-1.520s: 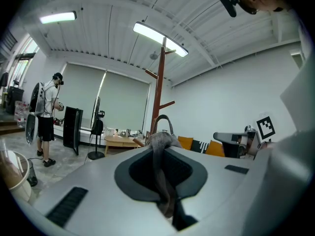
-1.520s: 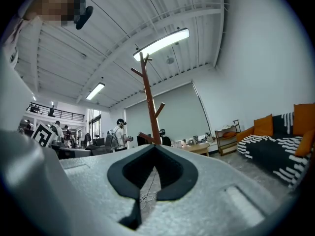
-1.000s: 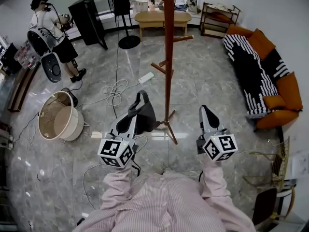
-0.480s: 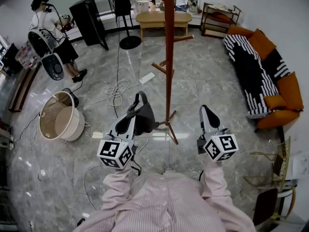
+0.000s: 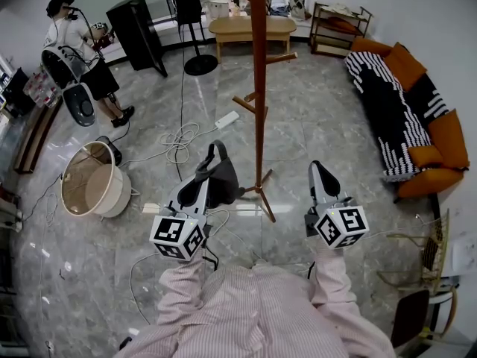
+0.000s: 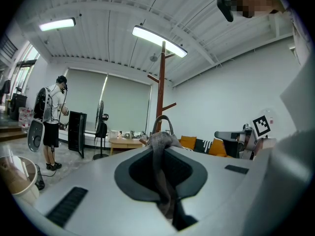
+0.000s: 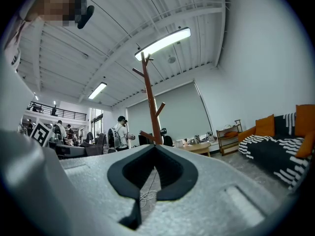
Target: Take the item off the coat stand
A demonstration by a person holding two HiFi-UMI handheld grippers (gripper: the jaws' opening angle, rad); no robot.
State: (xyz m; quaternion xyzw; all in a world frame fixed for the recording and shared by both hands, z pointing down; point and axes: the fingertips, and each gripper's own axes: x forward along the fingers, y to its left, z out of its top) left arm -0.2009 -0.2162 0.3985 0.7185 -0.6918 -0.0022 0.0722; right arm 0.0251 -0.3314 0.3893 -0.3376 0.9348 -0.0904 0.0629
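Two grippers sit low in frame. At left, the left gripper (image 5: 198, 188) is clenched on a grey fabric bag with a dark loop strap (image 5: 221, 177), off the stand. Its long axis runs up-frame and the strap points to the top. The reddish-brown wooden coat stand (image 5: 258, 88) rises at centre. At right, the right gripper (image 5: 317, 170) is pinched closed on nothing.

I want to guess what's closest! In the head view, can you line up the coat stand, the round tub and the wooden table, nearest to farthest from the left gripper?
From the left gripper, shut on the grey bag:
1. Coat stand, just to its right.
2. Round tub, on the floor to its left.
3. Wooden table, far ahead by the back wall.
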